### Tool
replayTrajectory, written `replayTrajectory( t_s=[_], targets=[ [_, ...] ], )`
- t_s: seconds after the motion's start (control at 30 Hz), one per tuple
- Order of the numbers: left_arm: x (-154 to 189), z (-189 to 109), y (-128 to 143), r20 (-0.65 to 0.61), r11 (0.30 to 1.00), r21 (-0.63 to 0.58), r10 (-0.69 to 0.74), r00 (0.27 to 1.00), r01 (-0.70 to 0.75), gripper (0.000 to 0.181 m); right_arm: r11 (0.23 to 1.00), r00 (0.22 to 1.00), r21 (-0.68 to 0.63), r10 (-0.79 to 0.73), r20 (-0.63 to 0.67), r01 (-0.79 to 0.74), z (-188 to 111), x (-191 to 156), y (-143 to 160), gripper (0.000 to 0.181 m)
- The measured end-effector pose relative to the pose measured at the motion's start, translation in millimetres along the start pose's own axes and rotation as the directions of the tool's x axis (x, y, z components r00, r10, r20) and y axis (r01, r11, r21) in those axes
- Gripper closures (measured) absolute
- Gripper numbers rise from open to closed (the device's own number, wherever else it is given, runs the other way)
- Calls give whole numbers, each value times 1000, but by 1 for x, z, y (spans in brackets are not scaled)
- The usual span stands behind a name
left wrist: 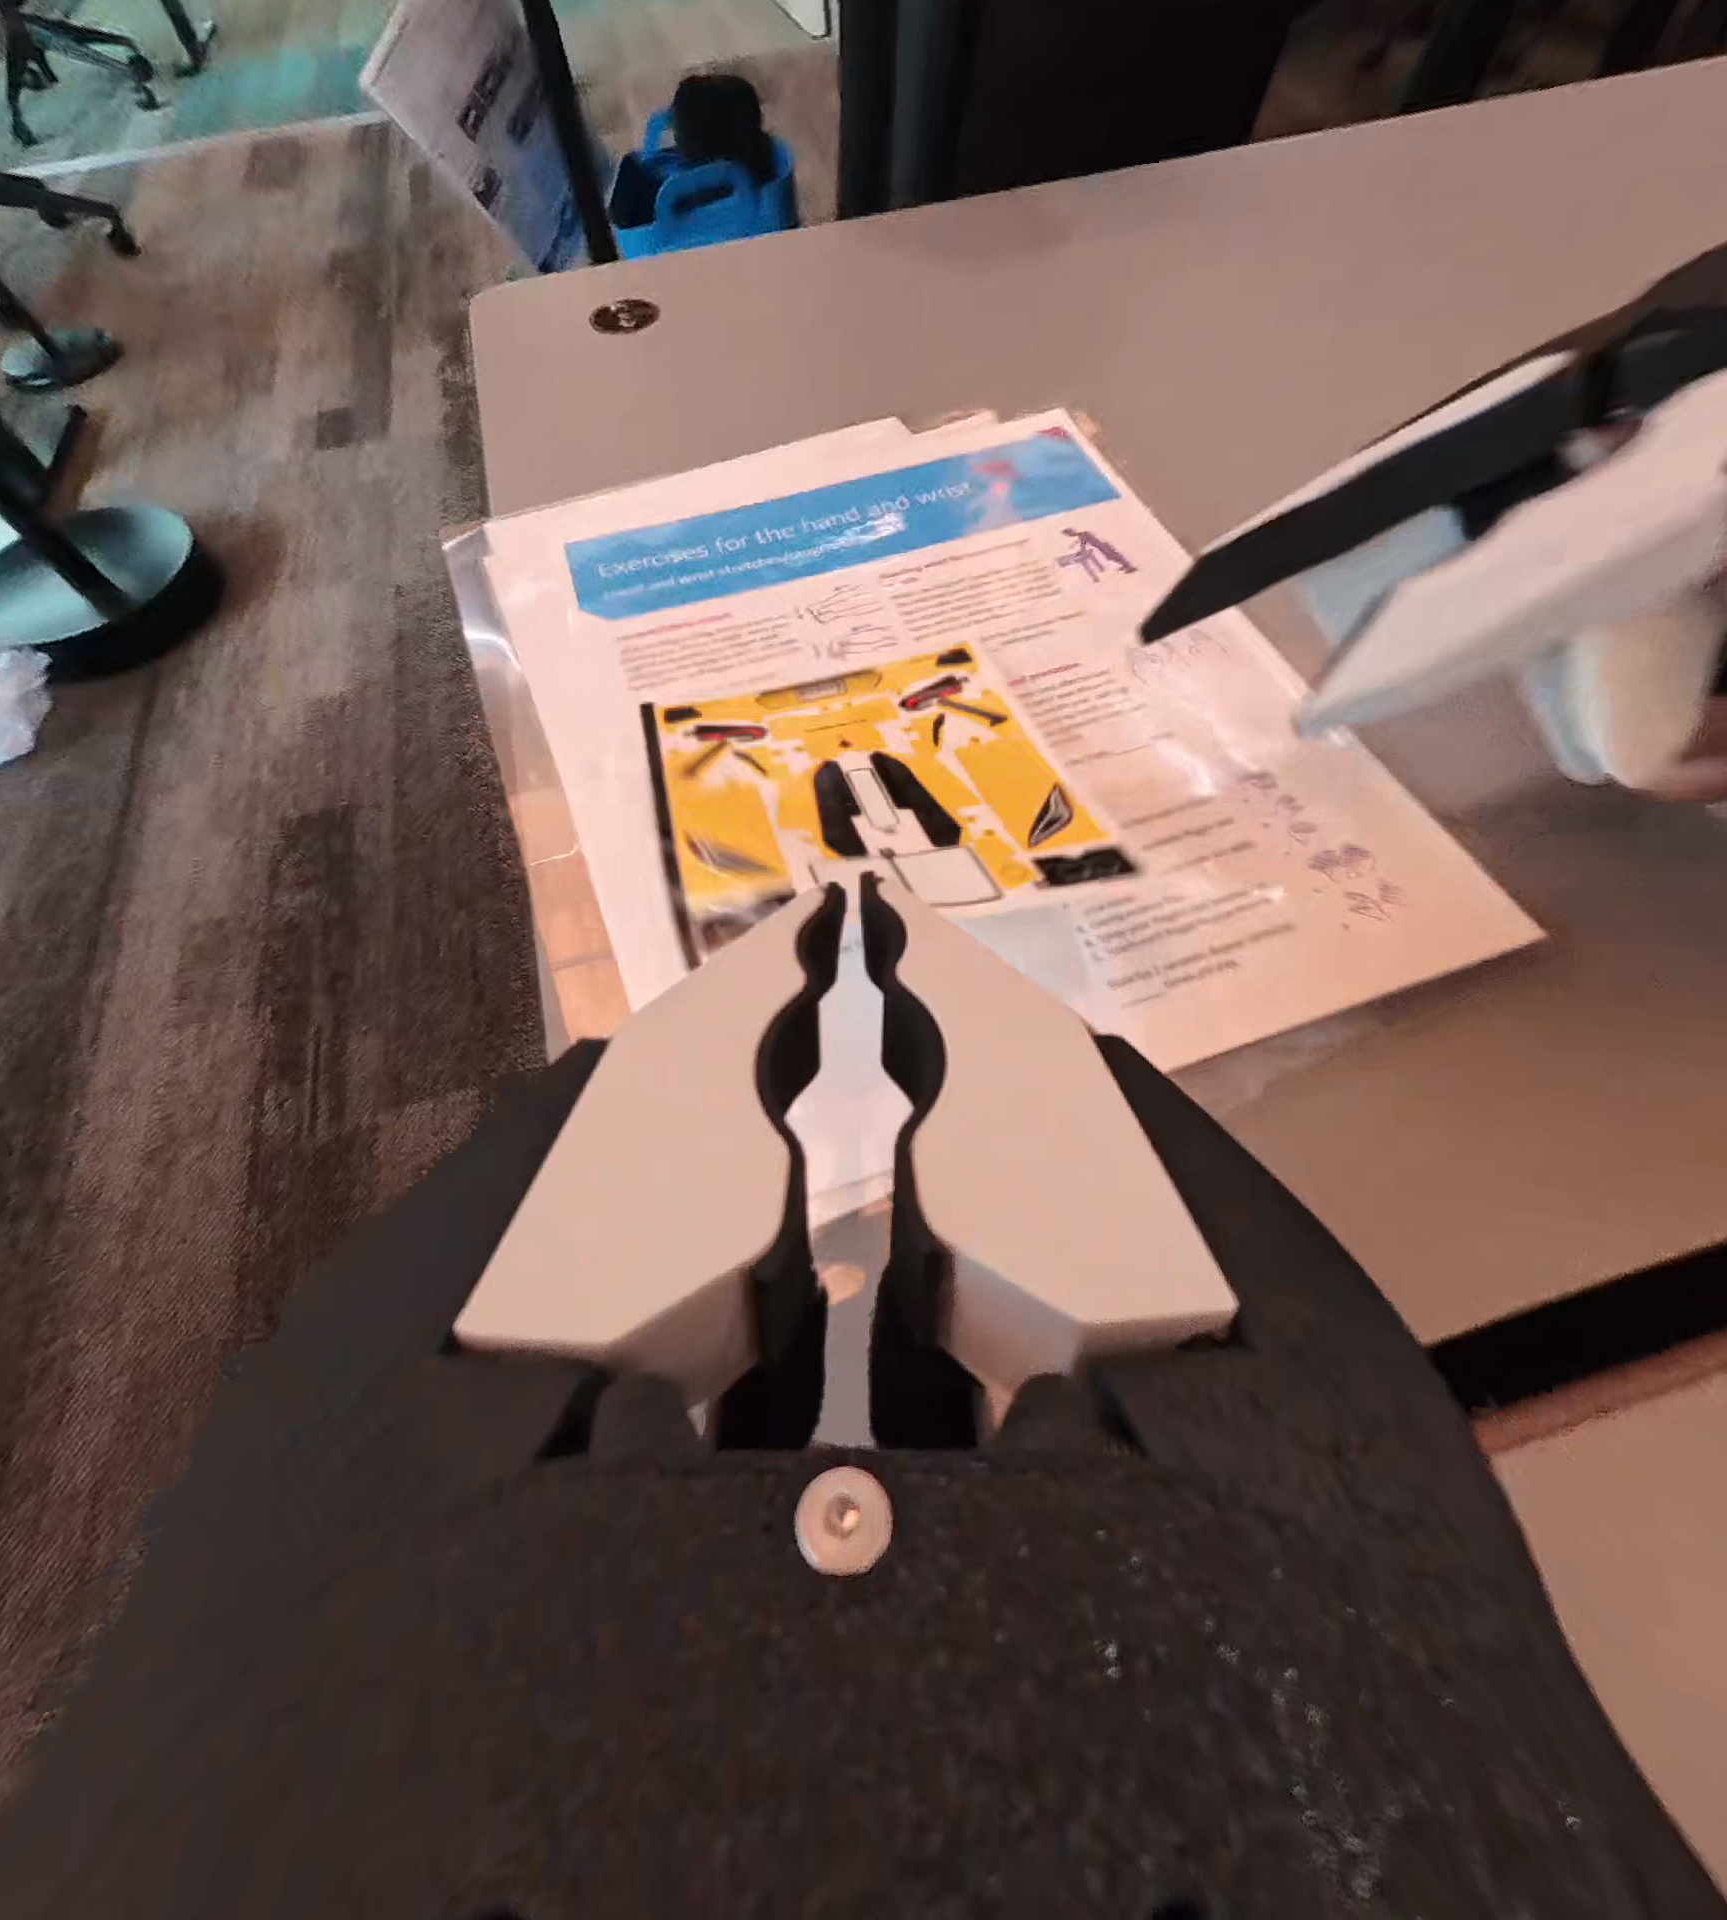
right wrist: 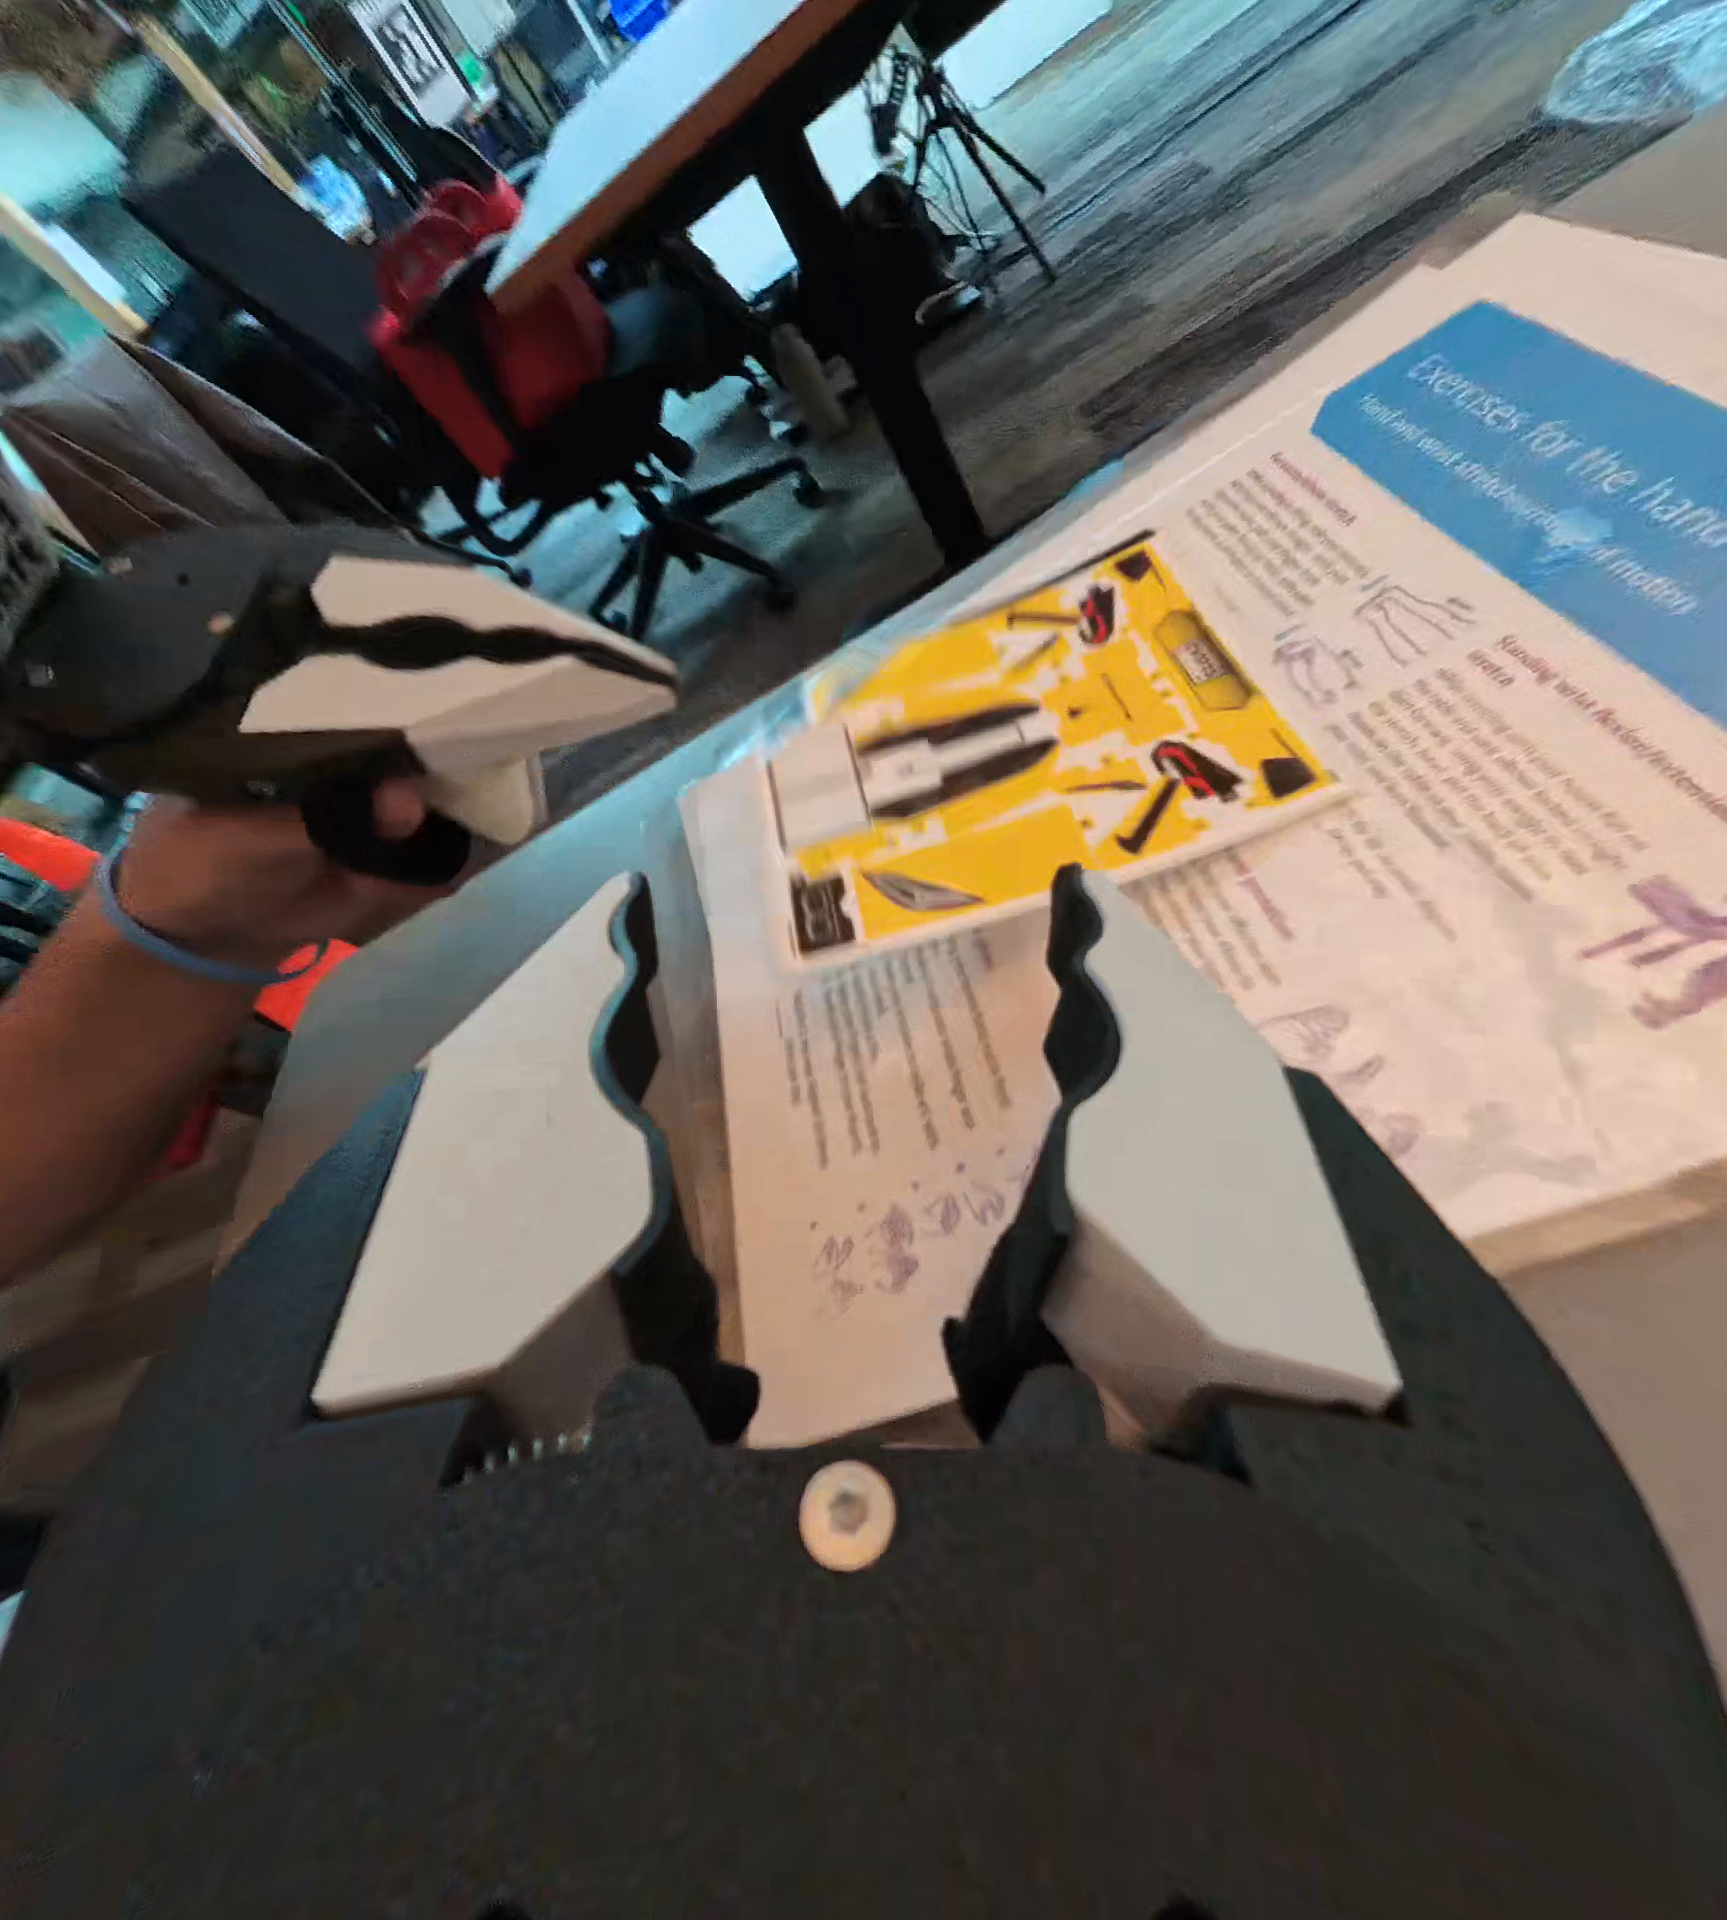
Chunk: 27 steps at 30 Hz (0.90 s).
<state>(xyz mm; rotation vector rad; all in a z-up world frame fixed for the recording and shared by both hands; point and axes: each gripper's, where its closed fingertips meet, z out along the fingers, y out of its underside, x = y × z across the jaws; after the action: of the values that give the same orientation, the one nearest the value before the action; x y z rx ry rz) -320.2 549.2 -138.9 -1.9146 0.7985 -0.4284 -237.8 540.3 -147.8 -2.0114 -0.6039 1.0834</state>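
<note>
You stand at a grey table [left wrist: 1254, 312] on mottled brown-grey carpet [left wrist: 215, 935]. At ten o'clock stand black office chairs [left wrist: 38, 62]; across the room, a red-backed chair [right wrist: 485, 343] sits beside a long dark-legged table [right wrist: 693, 114].
</note>
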Motion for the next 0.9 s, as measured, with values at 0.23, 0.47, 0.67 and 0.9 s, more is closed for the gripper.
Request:
replayTrajectory(
  t_s=[0.23, 0.47, 0.67, 0.9],
  targets=[
    [-36, -9, 13, 34, 996, -77, -35, 999, 38, 180, 918, 947, -289, -309, -88, 273, 16, 33, 19, 106],
    [-63, 16, 47, -134, 887, -290, -410, 902, 360, 127, 815, 892, -443, -446, -69, 373, 54, 14, 40, 105],
    [-73, 27, 61, -197, 811, -379, -541, 818, 445, 122, 793, 877, -449, -479, -42, 412, 74, 4, 29, 112],
    [-58, 18, 50, -310, 810, -376, -568, 763, 450, 129, 815, 919, -443, -390, 55, 372, 99, -16, 35, 114]
  ],
)
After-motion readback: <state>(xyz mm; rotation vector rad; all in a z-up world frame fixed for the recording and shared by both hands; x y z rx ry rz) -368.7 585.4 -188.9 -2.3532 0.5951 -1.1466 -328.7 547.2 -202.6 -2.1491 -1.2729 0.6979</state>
